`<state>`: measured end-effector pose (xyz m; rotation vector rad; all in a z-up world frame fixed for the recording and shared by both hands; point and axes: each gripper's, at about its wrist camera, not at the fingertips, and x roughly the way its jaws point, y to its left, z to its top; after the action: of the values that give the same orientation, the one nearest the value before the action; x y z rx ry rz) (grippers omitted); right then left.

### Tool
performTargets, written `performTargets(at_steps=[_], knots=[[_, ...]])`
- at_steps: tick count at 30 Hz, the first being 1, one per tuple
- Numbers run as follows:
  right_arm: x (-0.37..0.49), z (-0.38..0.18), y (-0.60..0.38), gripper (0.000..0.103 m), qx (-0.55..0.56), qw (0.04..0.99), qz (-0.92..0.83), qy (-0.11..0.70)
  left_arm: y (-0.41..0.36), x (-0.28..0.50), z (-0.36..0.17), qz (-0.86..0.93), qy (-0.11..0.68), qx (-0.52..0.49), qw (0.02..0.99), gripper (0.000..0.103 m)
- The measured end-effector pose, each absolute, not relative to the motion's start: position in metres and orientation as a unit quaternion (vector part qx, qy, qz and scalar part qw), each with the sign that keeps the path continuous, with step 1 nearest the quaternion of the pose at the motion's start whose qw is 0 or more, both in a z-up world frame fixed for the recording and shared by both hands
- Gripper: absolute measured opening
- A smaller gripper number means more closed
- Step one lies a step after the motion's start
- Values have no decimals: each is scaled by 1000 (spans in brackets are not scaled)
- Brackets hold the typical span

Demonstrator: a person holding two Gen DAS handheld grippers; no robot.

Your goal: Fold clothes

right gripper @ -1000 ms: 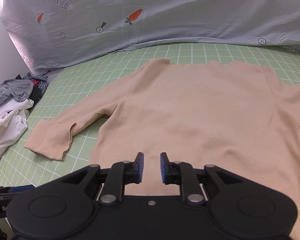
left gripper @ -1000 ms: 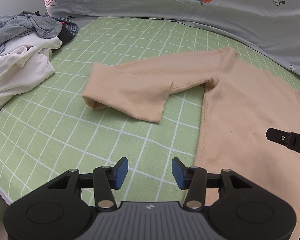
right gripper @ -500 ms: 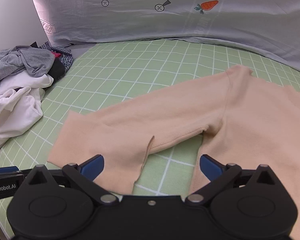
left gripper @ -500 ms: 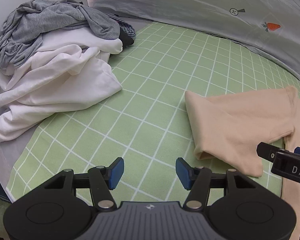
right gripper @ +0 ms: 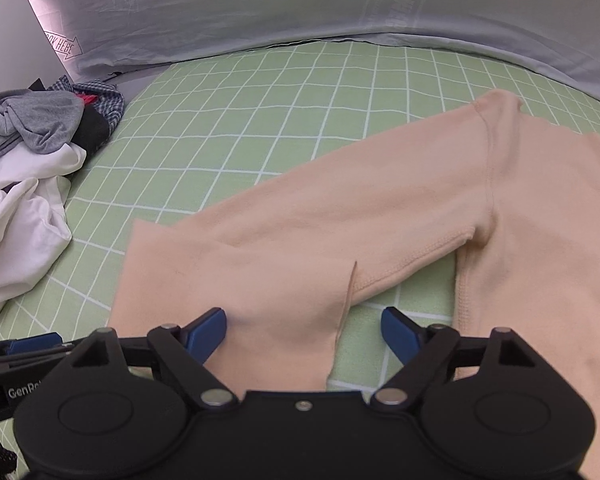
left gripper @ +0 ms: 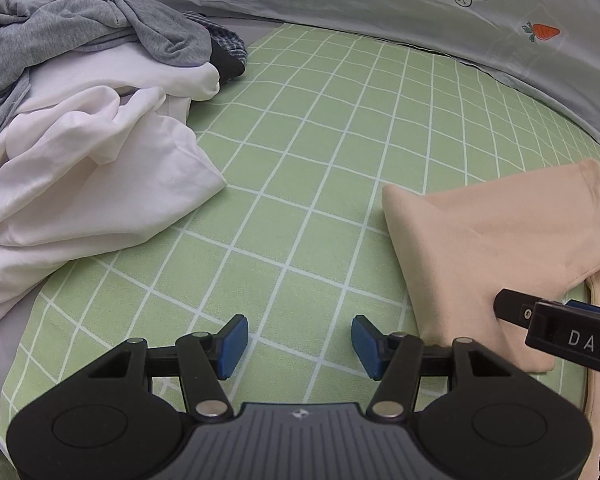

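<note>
Hovering over the folded-back sleeve (right gripper: 284,280) of the peach top (right gripper: 540,240), your right gripper (right gripper: 304,330) has its blue pads spread wide and closing, with the sleeve's cuff end lying between and below them, neither pad pressing on the cloth. Your left gripper (left gripper: 296,340) stands about half open over bare green checked sheet (left gripper: 300,184), nothing between its pads; the sleeve's folded edge lies just to its right, apart from the tips (the other tool's black finger shows over that cloth at the right edge of the left view). You can see the top spread flat on the sheet, body to the right, its sleeve running out leftward from the armpit seam and doubled back on itself, the cuff edge slightly lifted. Off to the left sits a rumpled pile of white and grey clothes (left gripper: 80,140), well apart from the top, with a grey carrot-print pillow (right gripper: 300,8) behind.
</note>
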<state>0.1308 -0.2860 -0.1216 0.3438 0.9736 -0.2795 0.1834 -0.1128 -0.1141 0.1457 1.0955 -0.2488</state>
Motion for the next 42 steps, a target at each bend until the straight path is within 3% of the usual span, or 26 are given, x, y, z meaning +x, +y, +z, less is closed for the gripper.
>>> performTargets(at_steps=[2, 5, 10, 16, 29, 42], knots=[[133, -122, -285, 81, 165, 859, -136, 465, -111, 187, -116, -122, 519, 70, 843, 60], [135, -120, -284, 65, 156, 858, -144, 467, -109, 191, -117, -124, 519, 70, 843, 62], [132, -116, -289, 15, 173, 858, -139, 463, -109, 191, -117, -124, 518, 71, 843, 64], [124, -112, -296, 9, 201, 859, -139, 450, -109, 188, -113, -123, 513, 73, 846, 64], [68, -79, -320, 6, 201, 887, -139, 392, -134, 138, -87, -137, 479, 84, 863, 64], [-36, -66, -422, 5, 204, 890, -202, 355, -230, 46, -73, -184, 465, 97, 861, 64]])
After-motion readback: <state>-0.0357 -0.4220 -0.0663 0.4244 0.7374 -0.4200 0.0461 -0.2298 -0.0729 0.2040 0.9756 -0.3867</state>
